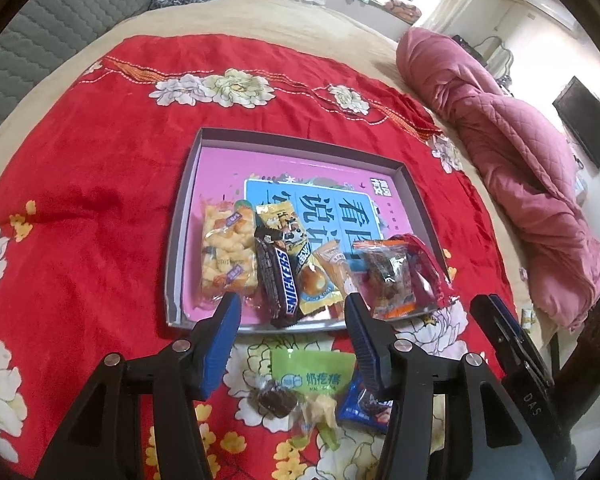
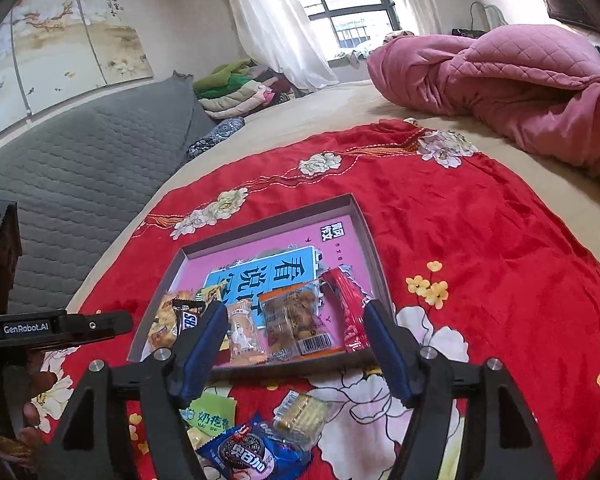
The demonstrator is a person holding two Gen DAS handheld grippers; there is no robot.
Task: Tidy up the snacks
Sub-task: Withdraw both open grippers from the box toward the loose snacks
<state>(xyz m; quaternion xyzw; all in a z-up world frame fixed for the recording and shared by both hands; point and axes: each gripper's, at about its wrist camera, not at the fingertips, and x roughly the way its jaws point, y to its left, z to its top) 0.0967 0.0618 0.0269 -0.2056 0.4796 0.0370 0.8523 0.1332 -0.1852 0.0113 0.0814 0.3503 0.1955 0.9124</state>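
Note:
A shallow grey tray with a pink printed floor lies on the red flowered cloth. Along its near side lie a puffed-snack bag, a Snickers bar, a yellow packet, a clear pack of brown pieces and a red packet. My left gripper hovers open over the tray's near rim, holding nothing. My right gripper is open and empty before the clear pack. On the cloth nearer me lie a green packet, a blue cookie packet and a wrapped biscuit.
A rumpled pink quilt lies on the beige bed to the right of the cloth. A grey quilted pad is to the left. Folded blankets are stacked under the window. A wrapped brown candy lies by the green packet.

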